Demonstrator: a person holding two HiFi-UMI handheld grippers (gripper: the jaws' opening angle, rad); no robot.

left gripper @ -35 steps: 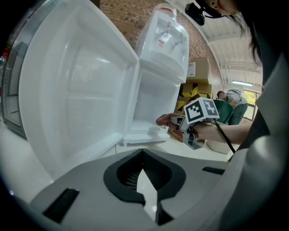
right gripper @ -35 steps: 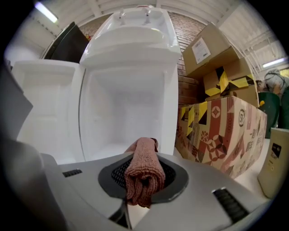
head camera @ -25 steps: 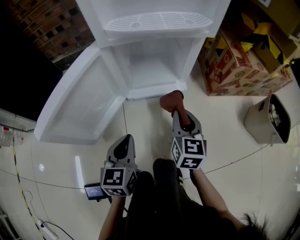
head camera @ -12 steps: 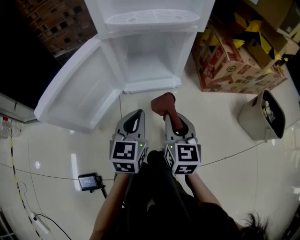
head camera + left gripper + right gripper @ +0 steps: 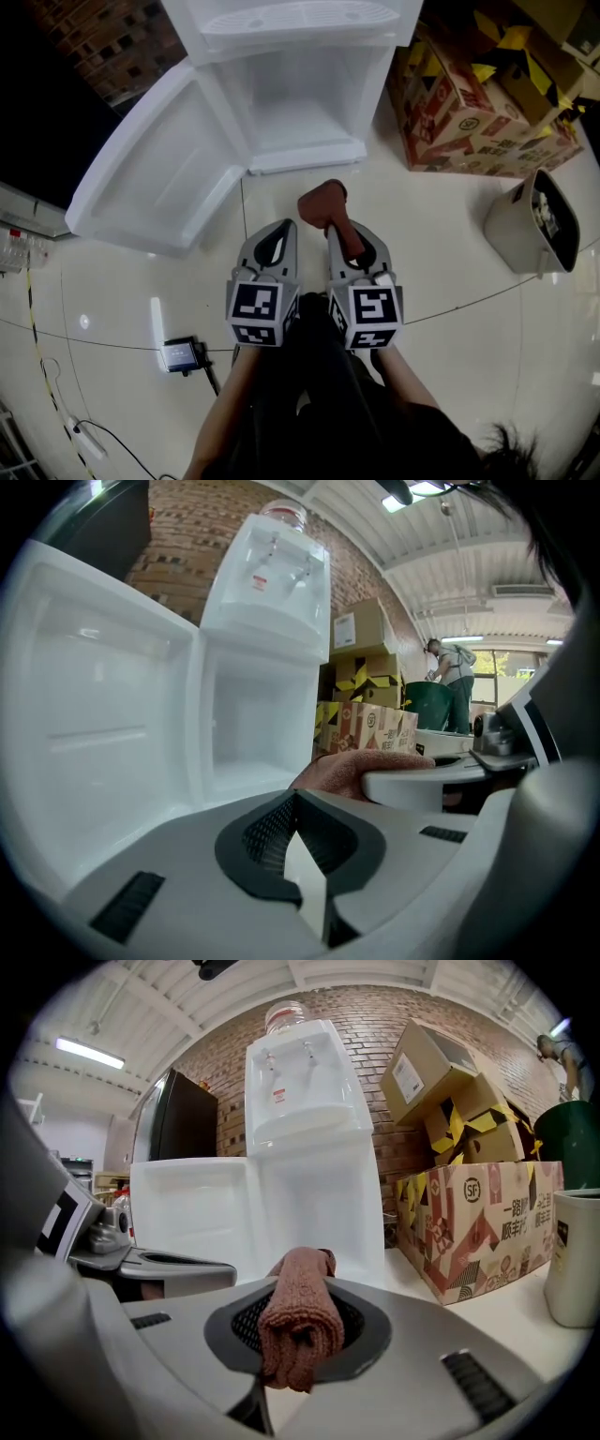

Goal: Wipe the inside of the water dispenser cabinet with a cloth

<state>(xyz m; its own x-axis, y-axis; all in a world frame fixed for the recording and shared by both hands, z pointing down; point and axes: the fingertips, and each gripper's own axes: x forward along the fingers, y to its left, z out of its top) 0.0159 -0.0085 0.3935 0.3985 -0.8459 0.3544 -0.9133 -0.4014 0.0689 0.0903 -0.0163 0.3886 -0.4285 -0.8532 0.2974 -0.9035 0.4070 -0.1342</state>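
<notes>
The white water dispenser [image 5: 291, 56] stands ahead with its lower cabinet [image 5: 298, 111] open and its door [image 5: 155, 178] swung out to the left. My right gripper [image 5: 339, 228] is shut on a folded reddish-brown cloth [image 5: 323, 204] [image 5: 300, 1321], held above the floor just short of the cabinet sill. The left gripper [image 5: 277, 242] hangs beside it, shut with nothing between its jaws. In the left gripper view the cloth [image 5: 361, 766] shows past the right gripper's body, with the cabinet [image 5: 248, 733] beyond.
Printed cardboard boxes [image 5: 469, 94] are stacked right of the dispenser. A beige bin [image 5: 534, 234] stands on the tiled floor at the right. A small dark device with a cable [image 5: 178, 356] lies at the lower left. A person [image 5: 455, 672] stands far off.
My left gripper has come up and in beside the right one. Both now sit close together, and the cloth has shifted slightly left, a little further from the cabinet.
</notes>
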